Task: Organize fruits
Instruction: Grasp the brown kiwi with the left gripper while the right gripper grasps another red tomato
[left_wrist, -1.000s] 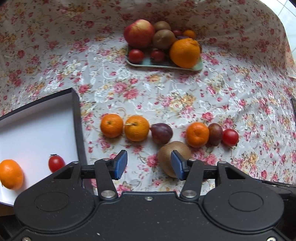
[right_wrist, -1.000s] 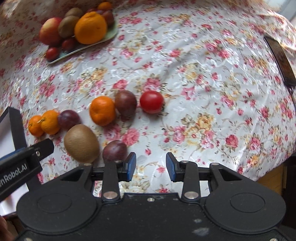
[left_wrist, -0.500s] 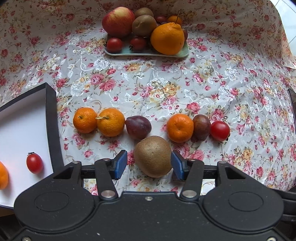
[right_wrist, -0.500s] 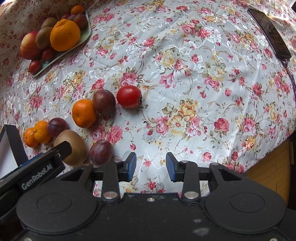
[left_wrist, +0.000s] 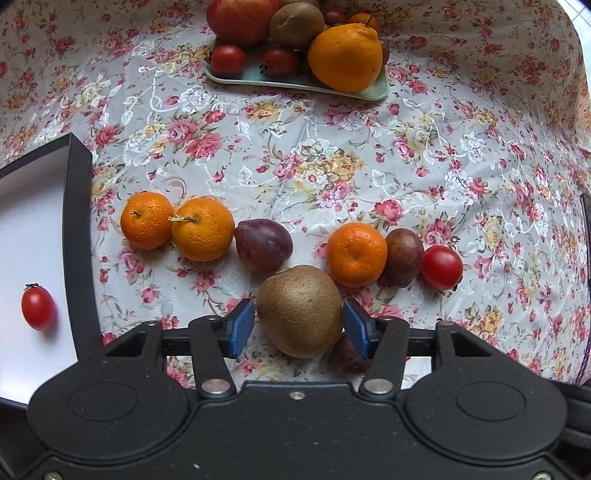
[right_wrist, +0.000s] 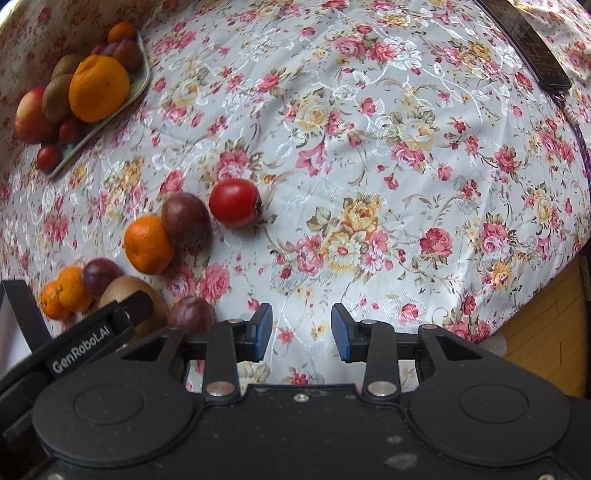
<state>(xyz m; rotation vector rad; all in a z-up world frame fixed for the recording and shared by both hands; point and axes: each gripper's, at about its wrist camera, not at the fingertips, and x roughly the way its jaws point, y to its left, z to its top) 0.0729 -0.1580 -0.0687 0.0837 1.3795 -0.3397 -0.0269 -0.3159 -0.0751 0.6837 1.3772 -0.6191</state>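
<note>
Now the left gripper (left_wrist: 300, 325) is straddling the fuzzy brown oval kiwi (left_wrist: 300, 311), its blue pads (left_wrist: 241, 328) spread on either side and not yet squeezing.

Lying on the floral tablecloth (left_wrist: 332, 166), the kiwi is looking plump, matt and unblemished, with a dark plum (left_wrist: 263, 243) just behind it and a bright mandarin (left_wrist: 356, 254) behind to its right; another plum (right_wrist: 192, 314) is sitting close against its near right side. Closing evenly looks like the next move, then probably carrying it left of the kiwi to the black-rimmed white box (left_wrist: 79, 236) holding a cherry tomato (left_wrist: 38, 307). The right gripper (right_wrist: 302, 330) is waiting off to the kiwi's right, jaws apart and holding nothing.
</note>
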